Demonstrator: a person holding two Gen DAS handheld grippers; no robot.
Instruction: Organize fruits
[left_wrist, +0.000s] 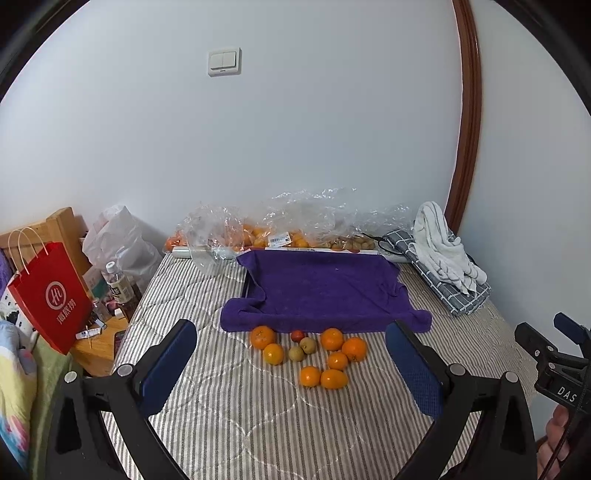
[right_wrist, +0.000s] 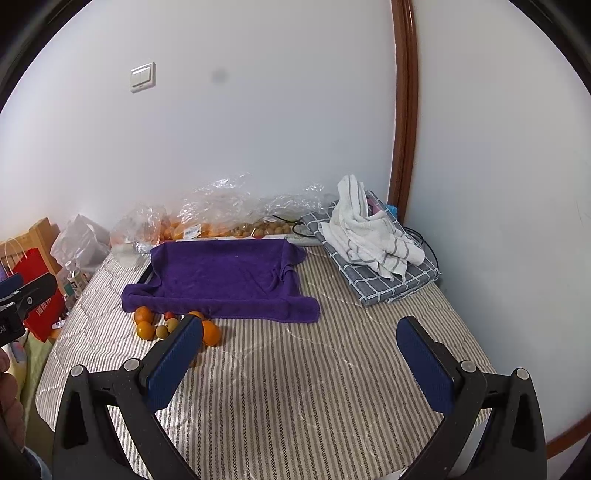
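The fruits (left_wrist: 310, 354) lay clustered on the striped mattress (left_wrist: 229, 406), just before the purple towel (left_wrist: 321, 291). The left gripper (left_wrist: 291, 354) hovered wide open above them, apart. The right gripper (right_wrist: 299, 345), also spread empty, hung to their right.

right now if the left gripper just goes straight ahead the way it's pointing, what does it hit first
Most likely the loose fruit cluster on the striped mattress, which sits centred between the open left gripper fingers. Just behind the cluster lies the purple towel. Depth is hard to judge through the fisheye.
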